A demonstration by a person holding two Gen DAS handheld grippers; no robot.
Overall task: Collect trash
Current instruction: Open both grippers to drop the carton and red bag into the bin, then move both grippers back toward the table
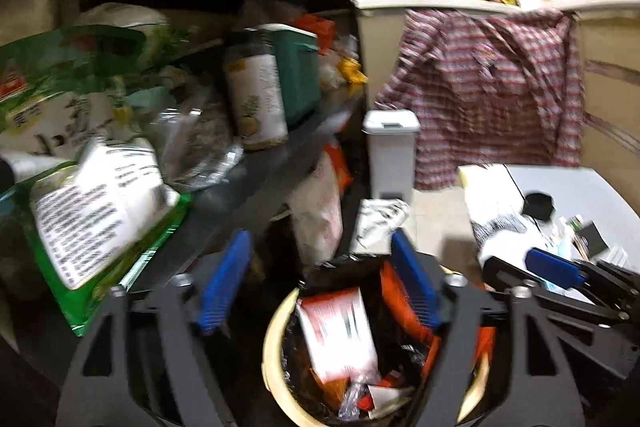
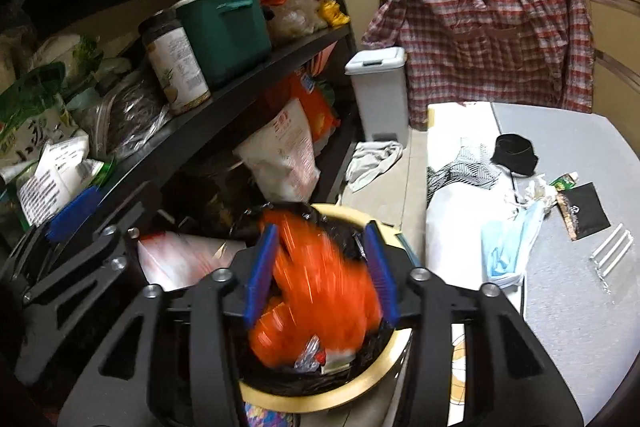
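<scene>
A round beige trash bin (image 1: 276, 331) with a black liner sits on the floor below both grippers; it also shows in the right wrist view (image 2: 360, 383). It holds a red and white packet (image 1: 340, 331) and other wrappers. My left gripper (image 1: 320, 287) is open and empty above the bin. My right gripper (image 2: 322, 277) is open above the bin, and a blurred orange wrapper (image 2: 320, 291) is between its fingers, over the bin's mouth. A blue face mask (image 2: 508, 247) and small scraps (image 2: 540, 187) lie on the grey table (image 2: 560, 307).
A dark shelf unit (image 2: 224, 95) at the left holds a green box (image 2: 228, 31), a jar (image 2: 174, 67) and bags. A small grey pedal bin (image 2: 378, 91) stands on the floor. A plaid shirt (image 2: 488, 19) hangs over a counter. A rag (image 2: 372, 159) lies on the floor.
</scene>
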